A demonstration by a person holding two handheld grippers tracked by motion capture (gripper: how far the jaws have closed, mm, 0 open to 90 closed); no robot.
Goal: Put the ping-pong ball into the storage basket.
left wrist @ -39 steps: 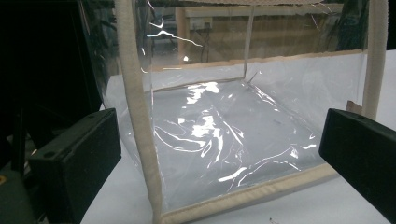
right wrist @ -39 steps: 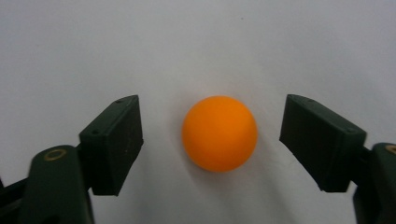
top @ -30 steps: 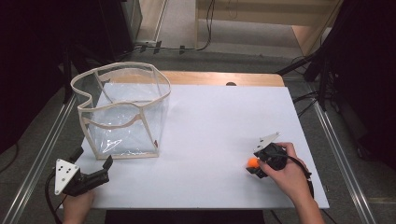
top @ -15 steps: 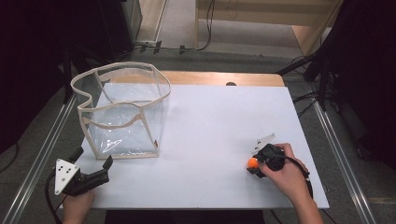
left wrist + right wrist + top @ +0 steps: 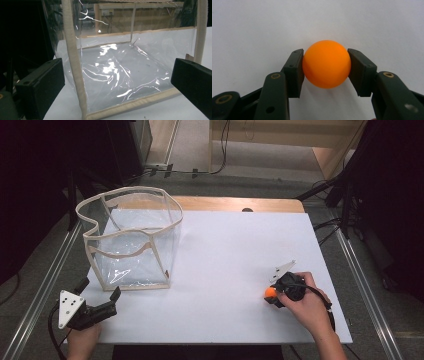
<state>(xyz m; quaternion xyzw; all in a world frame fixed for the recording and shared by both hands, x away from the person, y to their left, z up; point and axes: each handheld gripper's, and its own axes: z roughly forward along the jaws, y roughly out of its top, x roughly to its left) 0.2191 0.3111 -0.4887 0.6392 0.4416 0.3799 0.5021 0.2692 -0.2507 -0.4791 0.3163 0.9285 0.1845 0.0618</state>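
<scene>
An orange ball [image 5: 326, 63] rests on the white table top, and my right gripper [image 5: 325, 68] is shut on it. Its jaws have just closed, and both pads press the ball's sides. In the high view the ball [image 5: 270, 293] and right gripper [image 5: 274, 296] are at the table's front right, with a hand behind them. A clear box with beige trim [image 5: 132, 240] stands open-topped at the left. My left gripper [image 5: 100, 290] is held open just in front of that box's near corner. In the left gripper view the clear box [image 5: 120, 70] shows close ahead between the wide jaws.
The white table top [image 5: 230, 250] has a wooden strip along its far edge. Metal rails run down both sides of the table, and dark equipment and cables lie beyond them. The left hand sits at the table's front left corner.
Hardly anything differs from above: the right gripper stays at the orange ball and the left gripper has kept still before the box.
</scene>
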